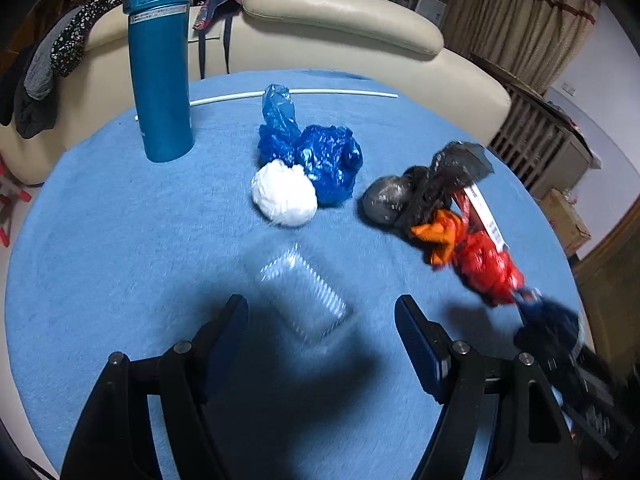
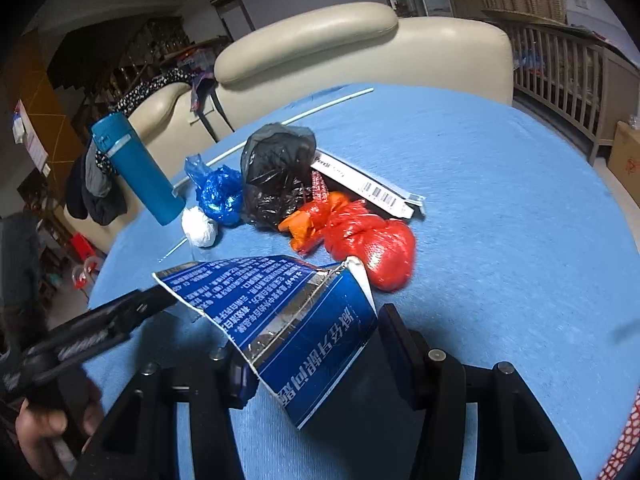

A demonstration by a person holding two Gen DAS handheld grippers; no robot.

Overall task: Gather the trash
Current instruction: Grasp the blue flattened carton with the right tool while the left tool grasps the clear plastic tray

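My left gripper [image 1: 320, 316] is open, its fingers either side of a clear plastic clamshell tray [image 1: 302, 292] lying on the blue cloth-covered table [image 1: 120, 240]. Beyond it lie a white wad [image 1: 285, 194], a blue bag [image 1: 320, 156], a black bag [image 1: 424, 188], an orange scrap [image 1: 440, 236] and a red bag [image 1: 486, 266]. My right gripper [image 2: 316, 340] is shut on a torn blue printed carton [image 2: 288, 316], held above the table. The red bag [image 2: 370, 242], black bag [image 2: 276, 176], blue bag [image 2: 220, 194] and white wad [image 2: 200, 228] show past it.
A tall teal flask [image 1: 160, 60] stands at the table's far left. A white rod [image 1: 296, 94] lies along the far edge. A barcoded white strip [image 2: 372, 190] lies behind the red bag. A cream sofa [image 1: 340, 12] is beyond the table.
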